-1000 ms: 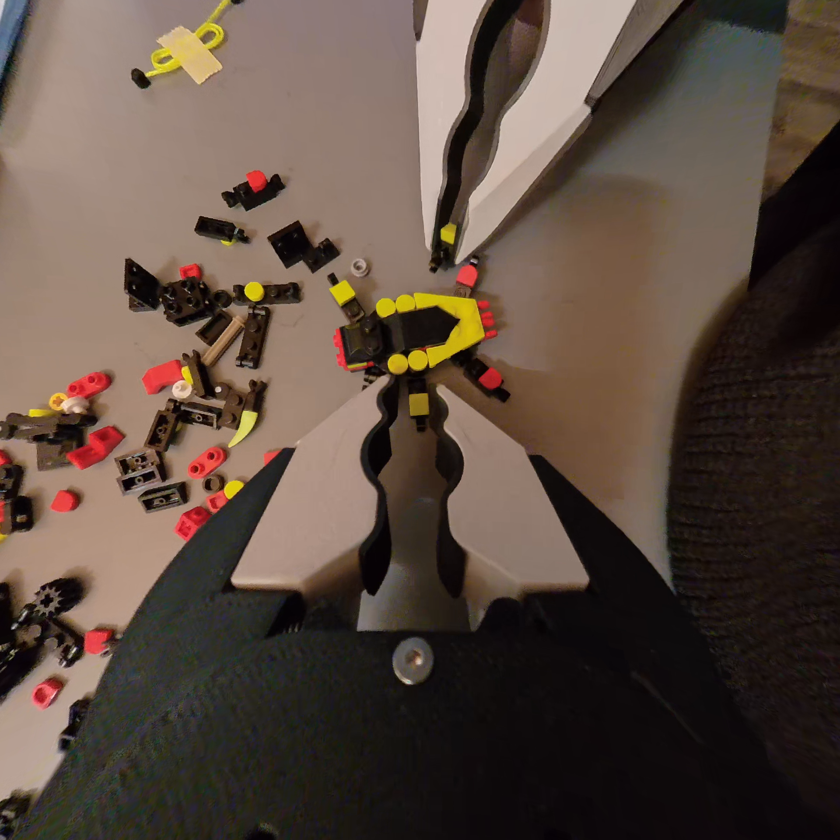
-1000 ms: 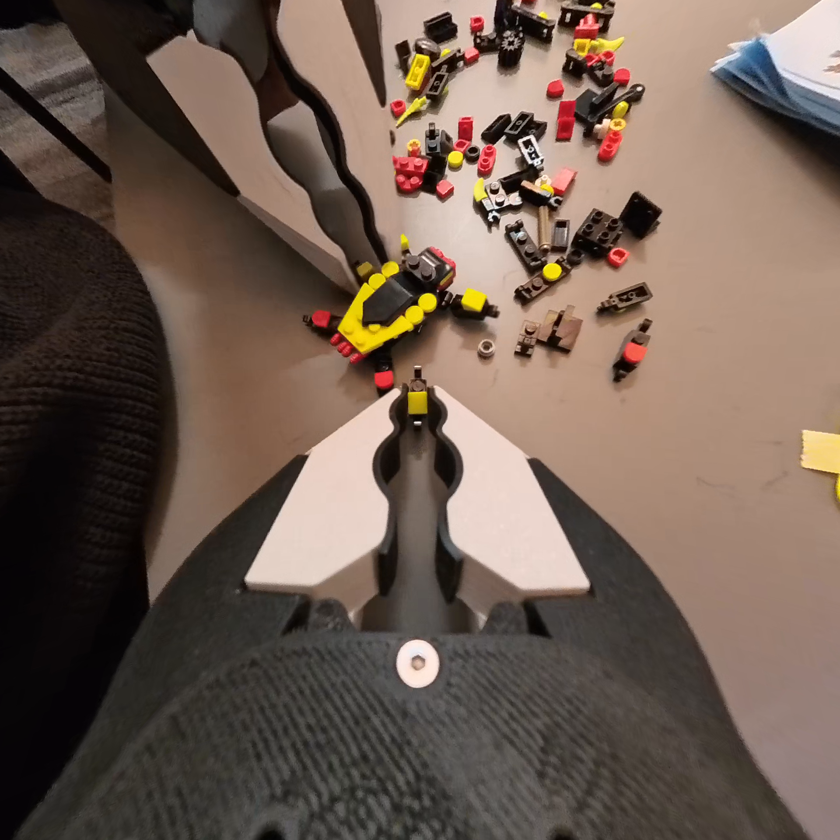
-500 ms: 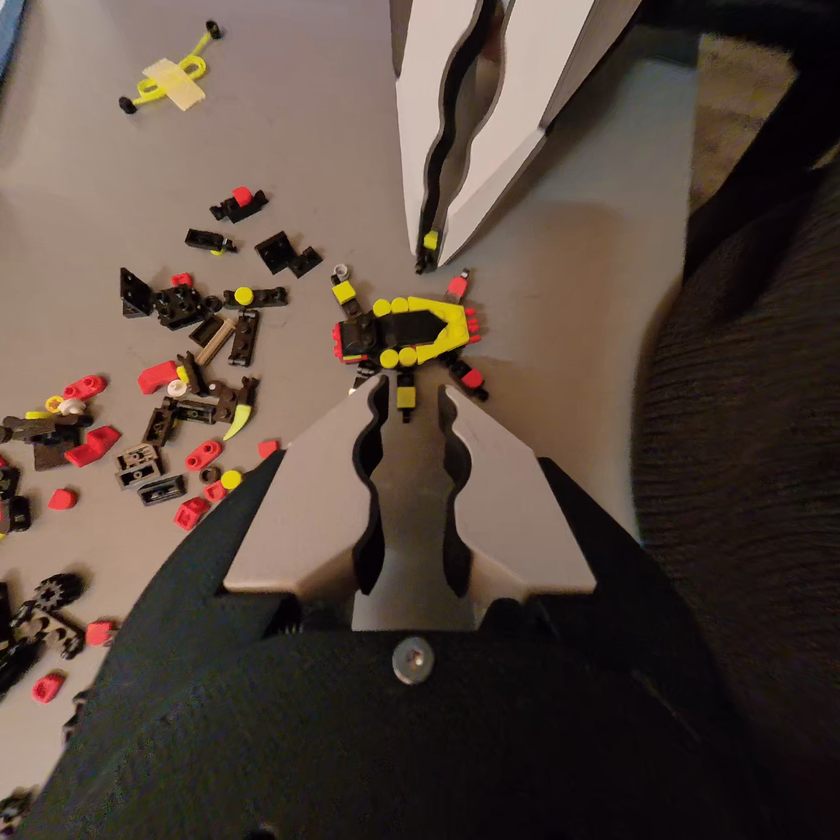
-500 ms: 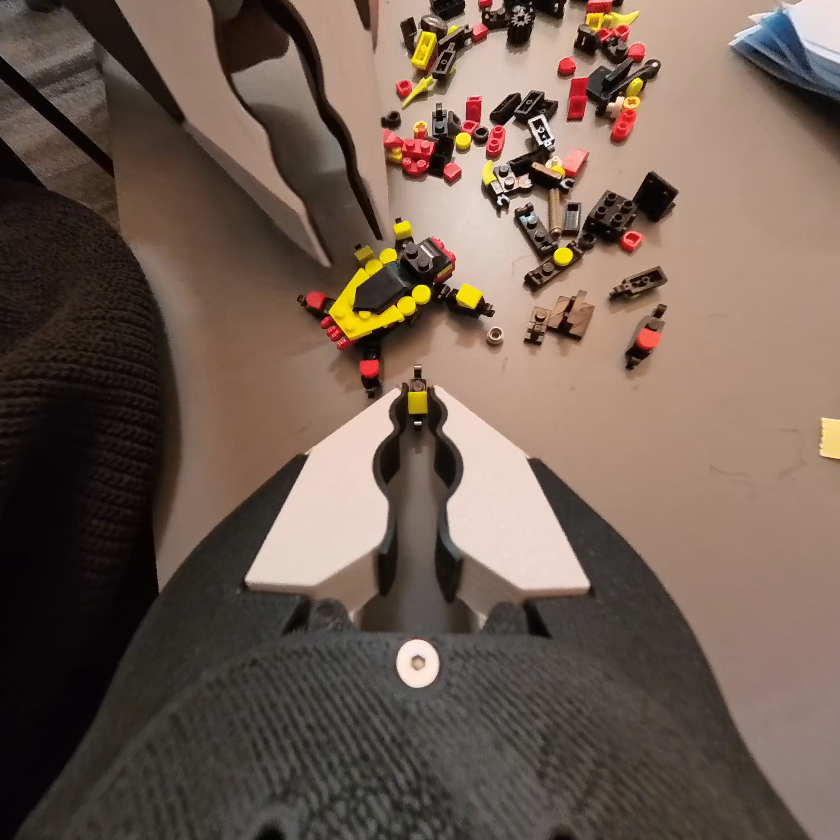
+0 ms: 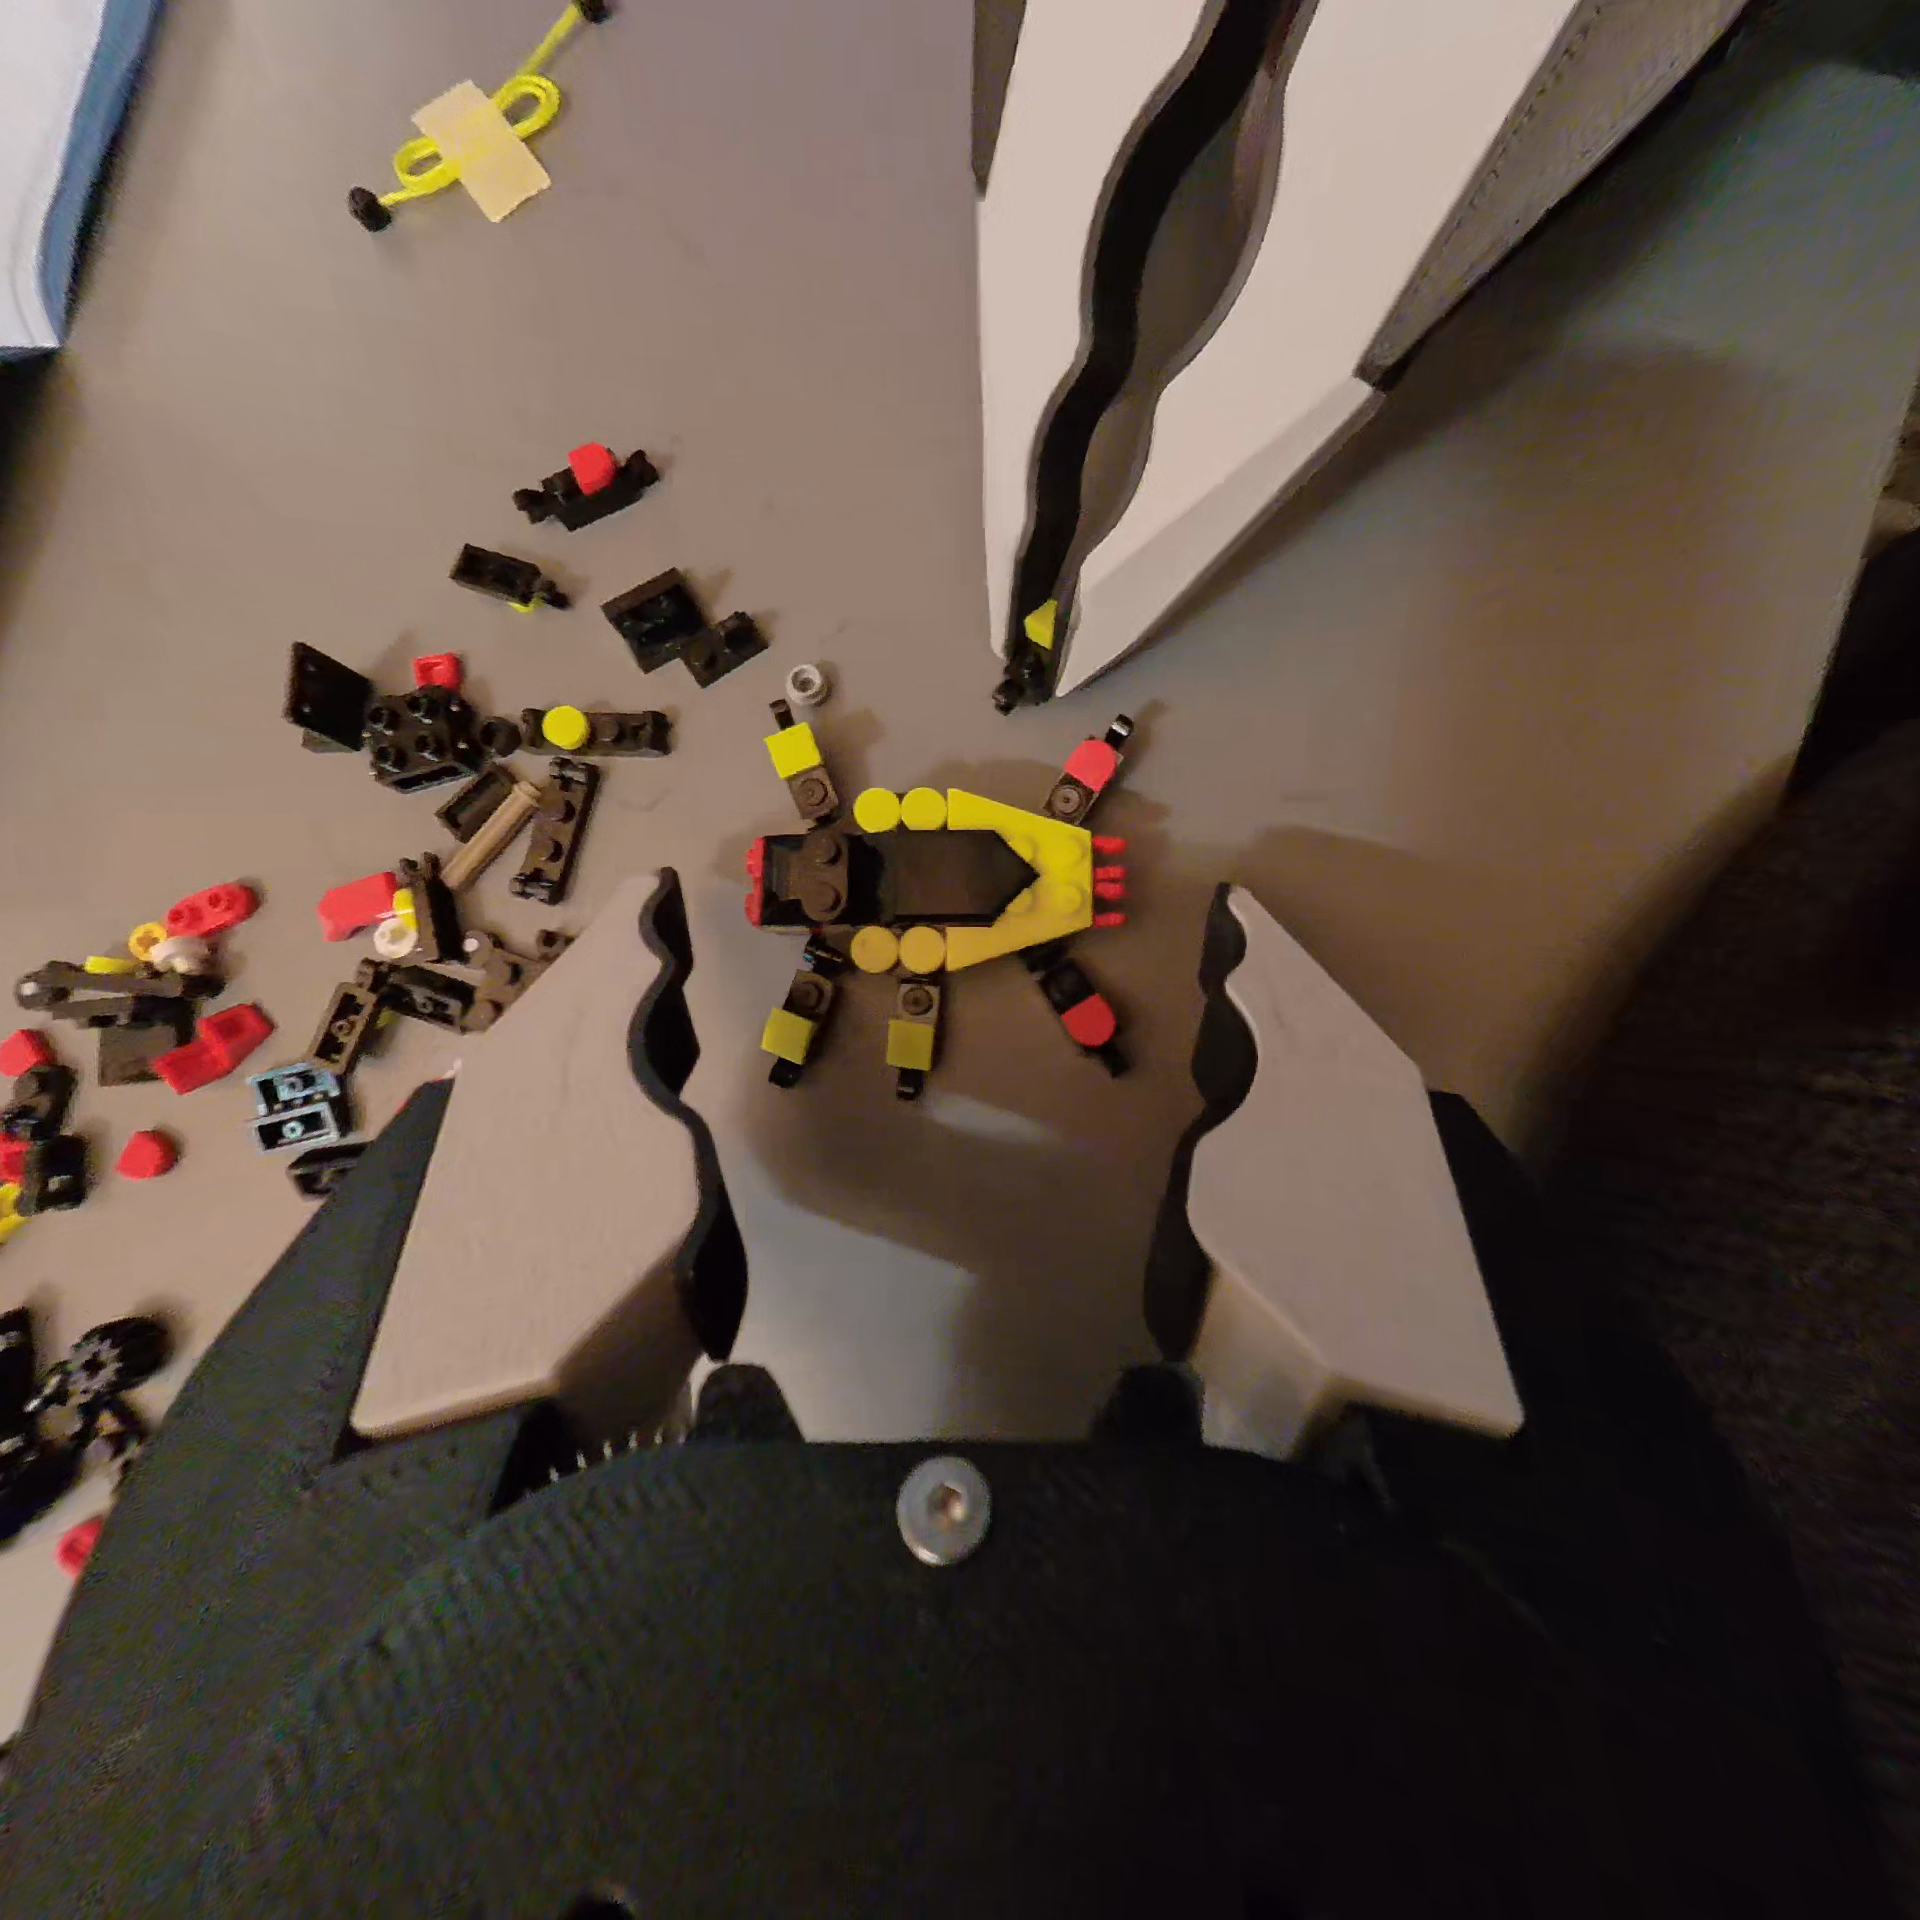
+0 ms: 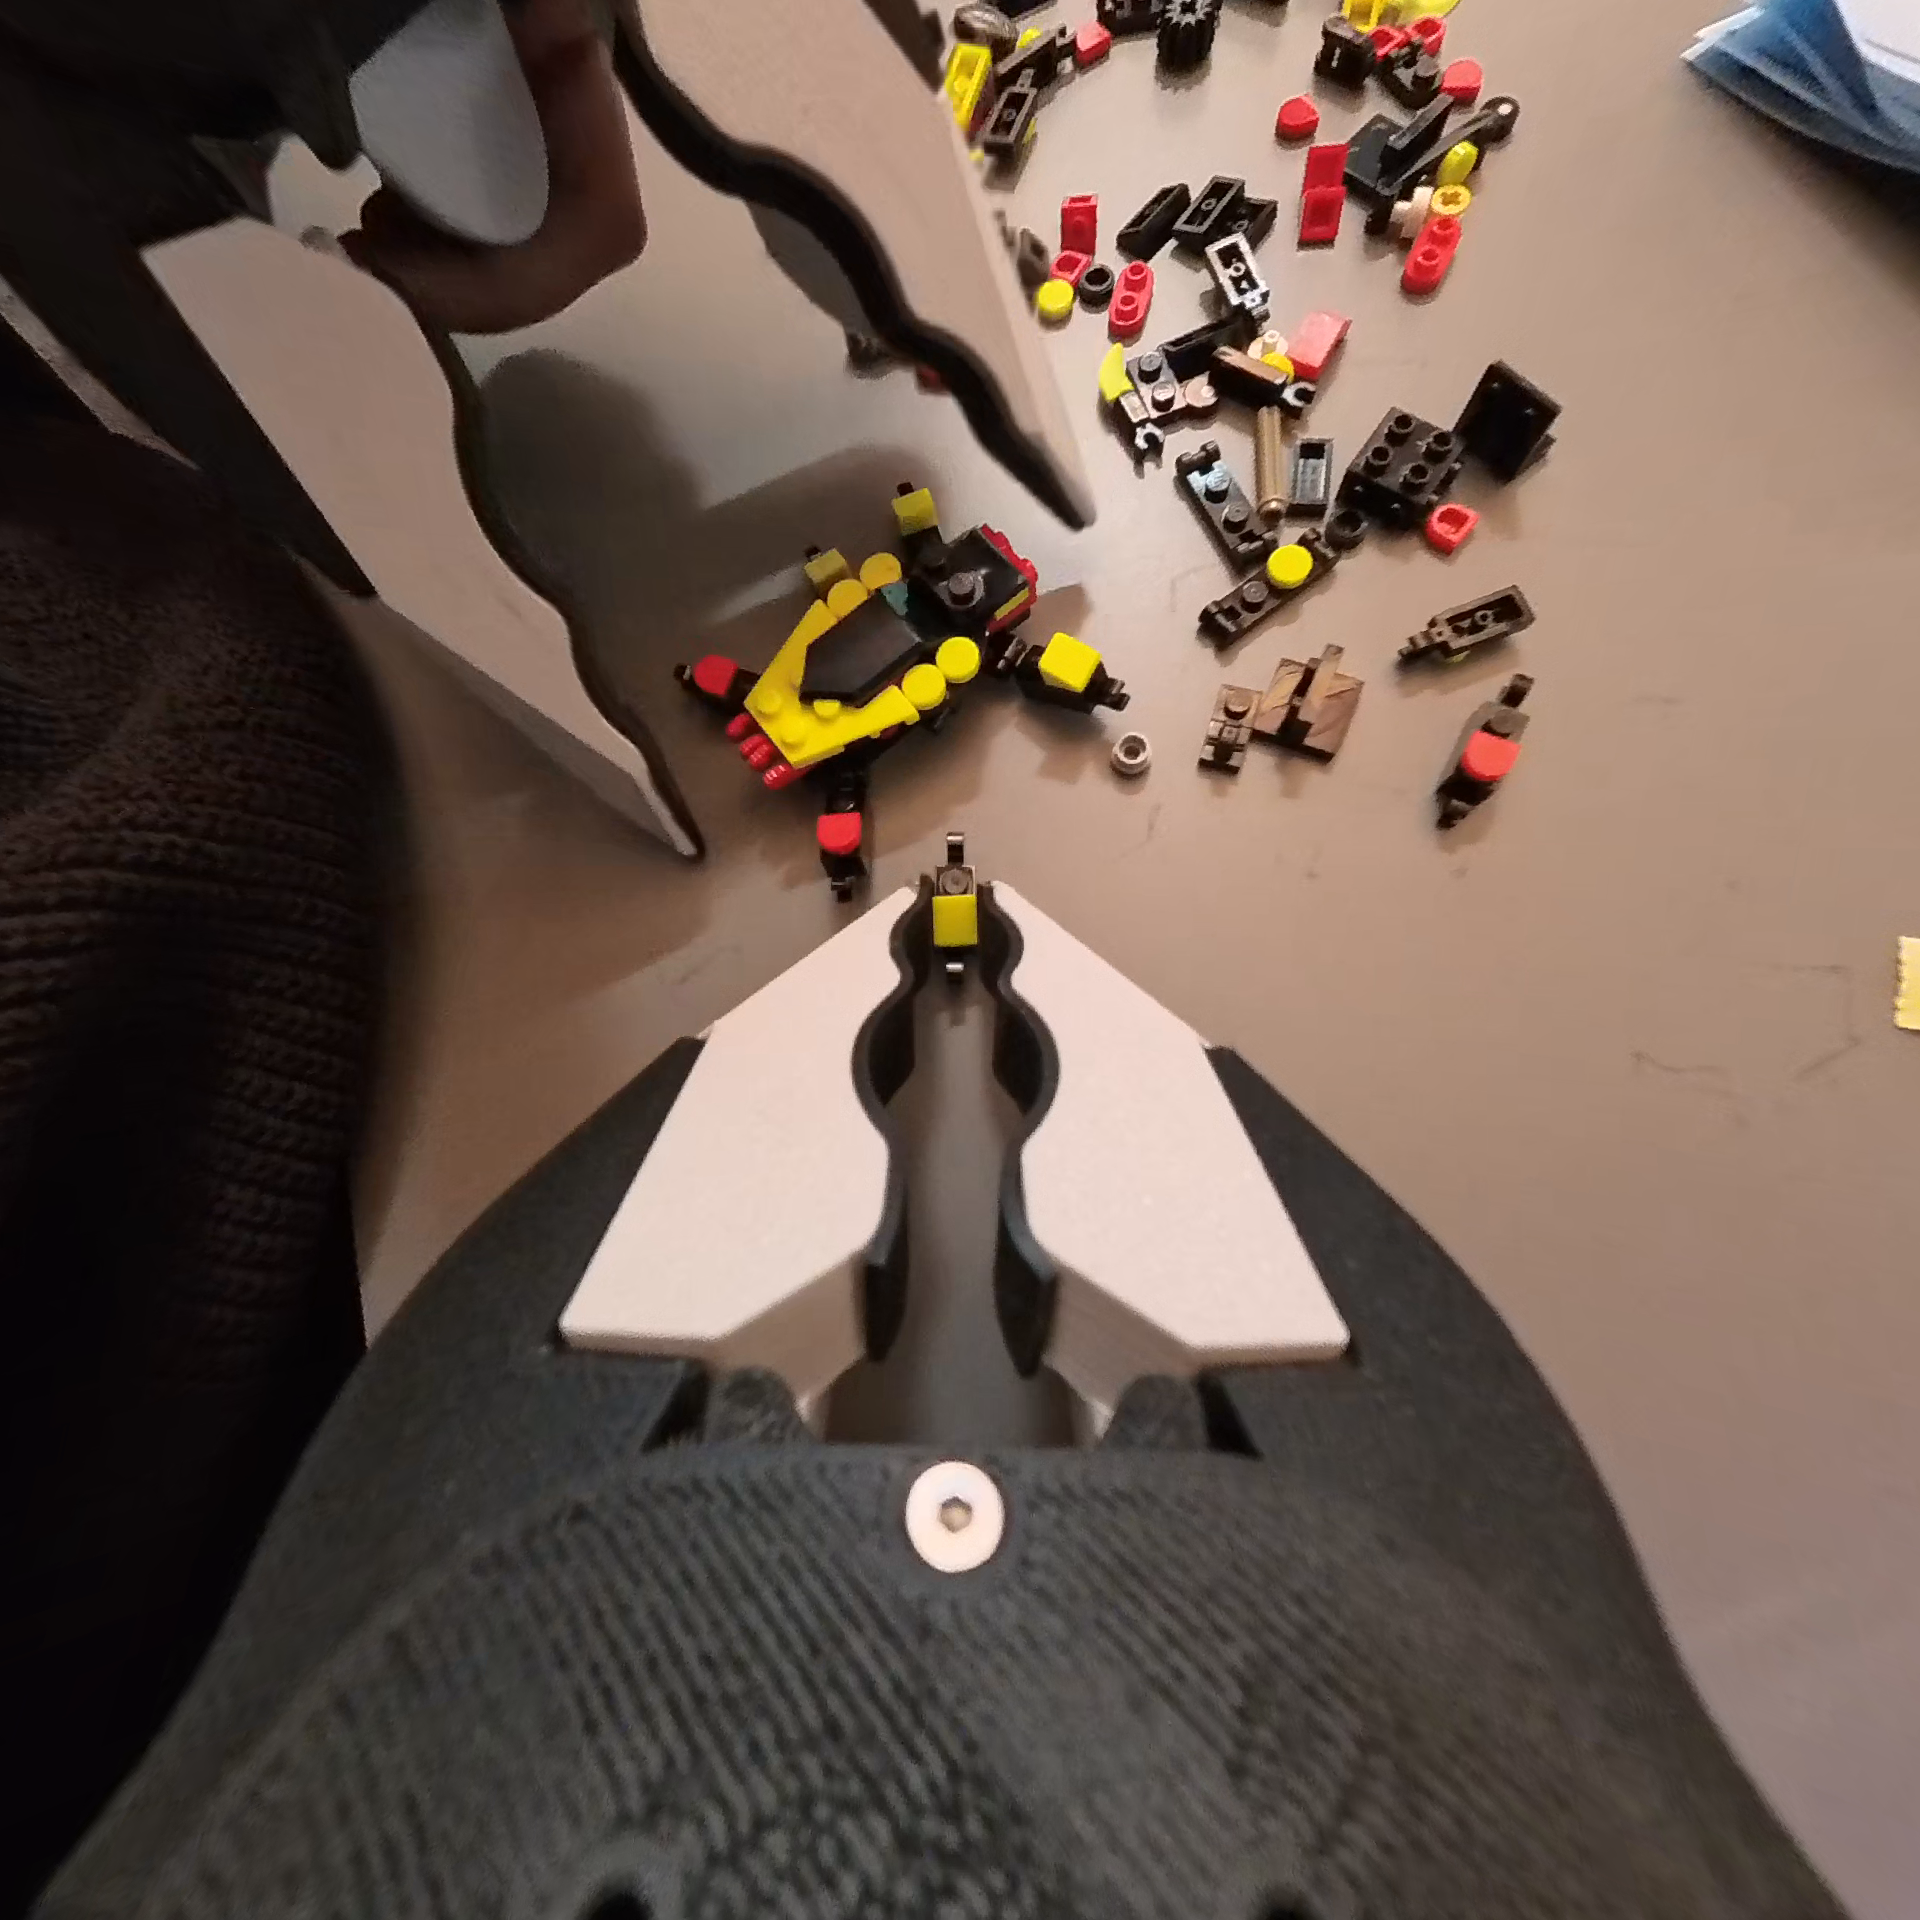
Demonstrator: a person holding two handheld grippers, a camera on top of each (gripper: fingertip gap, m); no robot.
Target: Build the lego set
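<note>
A yellow and black lego model (image 5: 925,883) with red and yellow legs lies on the grey table; it also shows in the right wrist view (image 6: 883,655). My left gripper (image 5: 945,904) is wide open, its fingers on either side of the model, empty. My right gripper (image 6: 954,894) is shut on a small black and yellow leg piece (image 6: 954,916) and holds it just short of the model's near side. In the left wrist view the right gripper (image 5: 1029,675) and its leg piece (image 5: 1039,623) sit beyond the model.
Several loose black, red and yellow pieces (image 5: 416,831) lie left of the model, also shown in the right wrist view (image 6: 1299,364). A small grey stud (image 5: 808,683) lies near it. A taped yellow cord (image 5: 473,156) and blue-edged paper (image 6: 1808,83) lie farther off. A dark sleeve (image 5: 1766,1143) borders the table edge. There is about 4 cm between the tips of the two grippers. Both grippers' tips are roughly 4 cm from the small grey stud (image 5: 808,683). The right camera catches it too, in the right wrist view (image 6: 1132,754).
My left gripper has opened wide and let go of the model's leg. The right gripper has kept its piece and stayed close to the model.
</note>
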